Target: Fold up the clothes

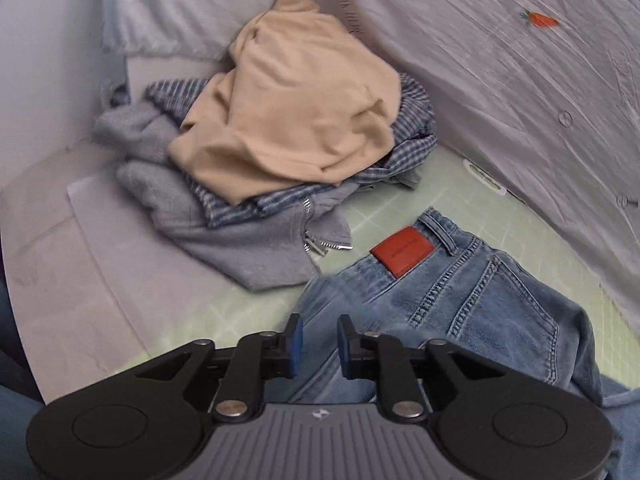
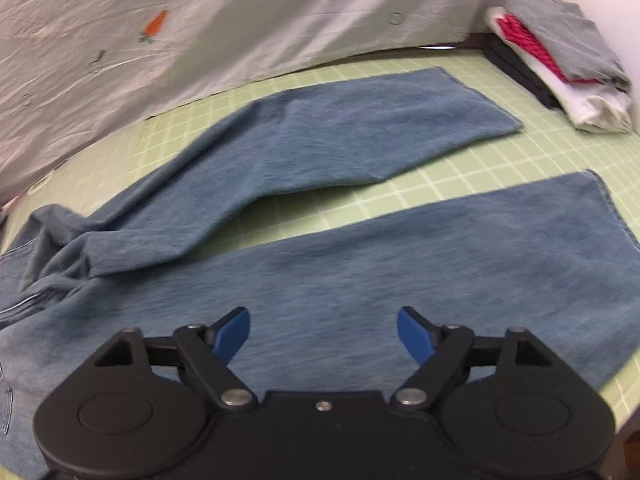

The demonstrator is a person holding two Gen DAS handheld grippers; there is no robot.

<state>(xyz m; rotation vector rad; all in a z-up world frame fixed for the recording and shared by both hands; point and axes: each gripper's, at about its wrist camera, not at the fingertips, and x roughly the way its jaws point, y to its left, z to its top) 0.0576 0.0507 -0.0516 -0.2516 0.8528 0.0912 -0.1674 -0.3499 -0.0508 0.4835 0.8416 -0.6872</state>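
Note:
A pair of blue jeans lies spread on the green gridded mat (image 2: 500,156). In the left wrist view I see its waistband end (image 1: 460,296) with a red leather patch (image 1: 402,251) and a back pocket. My left gripper (image 1: 319,346) hovers over the waistband edge, jaws partly open with a narrow gap, nothing between them. In the right wrist view both legs (image 2: 360,264) lie flat and apart, pointing right. My right gripper (image 2: 323,334) is wide open just above the near leg.
A pile of unfolded clothes (image 1: 280,120), beige top over a striped shirt and grey zip hoodie, sits at the mat's left. A white sheet with carrot prints (image 2: 200,40) hangs behind. Folded clothes (image 2: 560,60) are stacked at the far right corner.

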